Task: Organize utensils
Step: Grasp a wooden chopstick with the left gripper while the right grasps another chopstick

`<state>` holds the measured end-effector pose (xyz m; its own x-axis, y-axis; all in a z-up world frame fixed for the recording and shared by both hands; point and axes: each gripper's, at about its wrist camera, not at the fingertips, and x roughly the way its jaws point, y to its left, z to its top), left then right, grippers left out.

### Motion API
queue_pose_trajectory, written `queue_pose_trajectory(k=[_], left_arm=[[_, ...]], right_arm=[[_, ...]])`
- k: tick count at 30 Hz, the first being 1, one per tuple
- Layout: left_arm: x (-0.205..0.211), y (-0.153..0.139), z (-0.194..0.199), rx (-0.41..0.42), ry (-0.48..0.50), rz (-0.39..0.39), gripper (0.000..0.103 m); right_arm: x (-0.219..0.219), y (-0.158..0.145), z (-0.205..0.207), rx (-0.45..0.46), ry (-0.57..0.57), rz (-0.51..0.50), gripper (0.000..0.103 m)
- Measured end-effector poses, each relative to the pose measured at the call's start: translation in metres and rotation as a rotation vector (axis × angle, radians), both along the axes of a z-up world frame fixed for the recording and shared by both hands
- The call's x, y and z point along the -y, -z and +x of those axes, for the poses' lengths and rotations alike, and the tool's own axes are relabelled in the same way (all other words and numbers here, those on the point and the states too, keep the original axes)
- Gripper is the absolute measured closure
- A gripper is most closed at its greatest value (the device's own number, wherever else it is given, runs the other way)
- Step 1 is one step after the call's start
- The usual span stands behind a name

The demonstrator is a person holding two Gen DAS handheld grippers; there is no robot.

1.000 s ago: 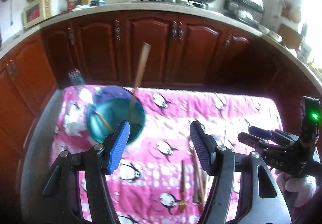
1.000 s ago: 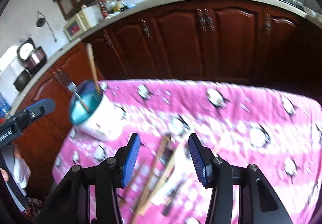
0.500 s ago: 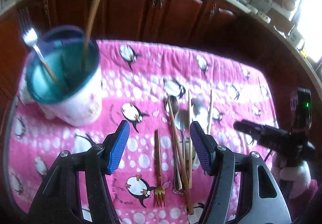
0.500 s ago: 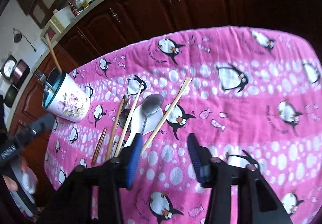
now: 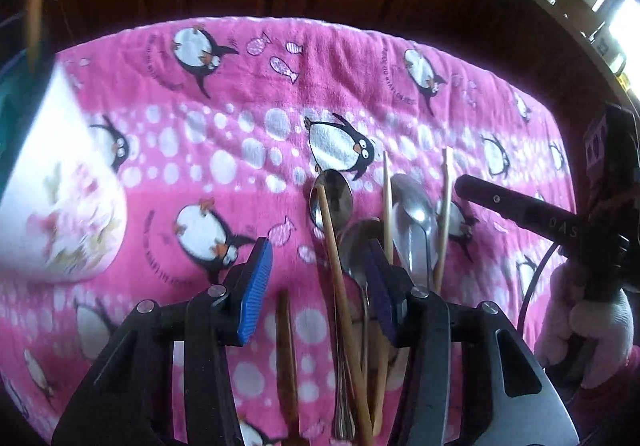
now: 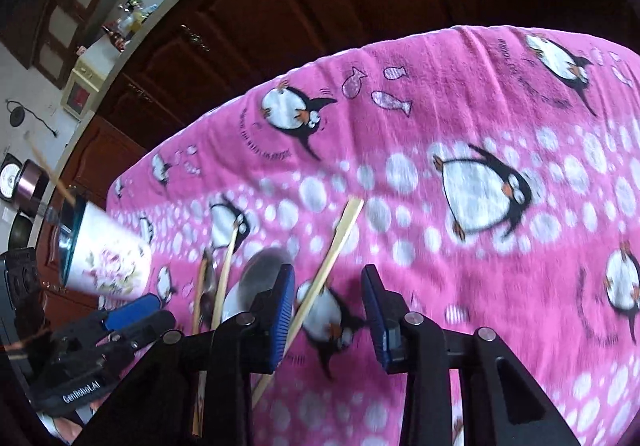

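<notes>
On the pink penguin cloth (image 5: 240,93), three spoons (image 5: 332,197), three chopsticks (image 5: 386,205), one cup (image 6: 108,266); both jaws half-open, empty.

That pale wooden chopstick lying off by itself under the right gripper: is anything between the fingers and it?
Nothing visible is in the way. The pale wooden chopstick lies alone on the pink penguin cloth, already passing between the right gripper's blue fingers, which have just been closing. The spoons lie off to its left.

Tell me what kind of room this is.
Most likely a home kitchen: dark wooden cabinets under a countertop holding bottles, and a table under a pink penguin cloth with loose spoons.
</notes>
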<state>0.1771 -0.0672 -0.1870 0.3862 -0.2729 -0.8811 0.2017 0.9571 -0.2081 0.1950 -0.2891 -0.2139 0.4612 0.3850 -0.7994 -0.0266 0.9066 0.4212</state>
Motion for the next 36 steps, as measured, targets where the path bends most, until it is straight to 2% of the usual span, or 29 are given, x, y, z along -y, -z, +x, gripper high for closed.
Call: queue_pose_trajectory(k=[3,6,7,8,10,12,16,23,30,36], left_arm=[[0.005,0.005,0.013,-0.015,0.004,0.017,0.058],[0.009,0.011,0.023,-0.038,0.010,0.057,0.074],[0.011,0.015,0.026,-0.054,0.014,0.061,0.080],[0.012,0.017,0.028,-0.064,0.019,0.056,0.085],[0.014,0.021,0.032,-0.082,0.027,0.049,0.091],[0.015,0.023,0.036,-0.086,0.025,0.036,0.095],[0.008,0.010,0.030,-0.062,0.027,-0.009,0.096],[-0.022,-0.041,-0.001,0.028,0.049,-0.096,0.097],[-0.047,-0.090,-0.043,0.118,0.059,-0.161,0.098],[-0.061,-0.125,-0.076,0.195,0.049,-0.190,0.099]], right_arm=[[-0.003,0.005,0.016,-0.019,-0.003,-0.030,0.070],[-0.006,0.008,0.029,-0.025,-0.011,-0.042,0.071],[-0.007,0.009,0.032,-0.024,-0.015,-0.049,0.074],[-0.008,0.009,0.035,-0.021,-0.019,-0.061,0.081],[-0.008,0.010,0.038,-0.020,-0.027,-0.087,0.089],[-0.006,0.009,0.039,-0.014,-0.037,-0.079,0.089],[0.004,-0.009,0.028,0.037,-0.039,-0.045,0.090],[0.013,-0.055,-0.009,0.148,-0.057,-0.028,0.092],[-0.003,-0.105,-0.052,0.266,-0.112,-0.049,0.096],[-0.016,-0.134,-0.078,0.341,-0.139,-0.080,0.099]])
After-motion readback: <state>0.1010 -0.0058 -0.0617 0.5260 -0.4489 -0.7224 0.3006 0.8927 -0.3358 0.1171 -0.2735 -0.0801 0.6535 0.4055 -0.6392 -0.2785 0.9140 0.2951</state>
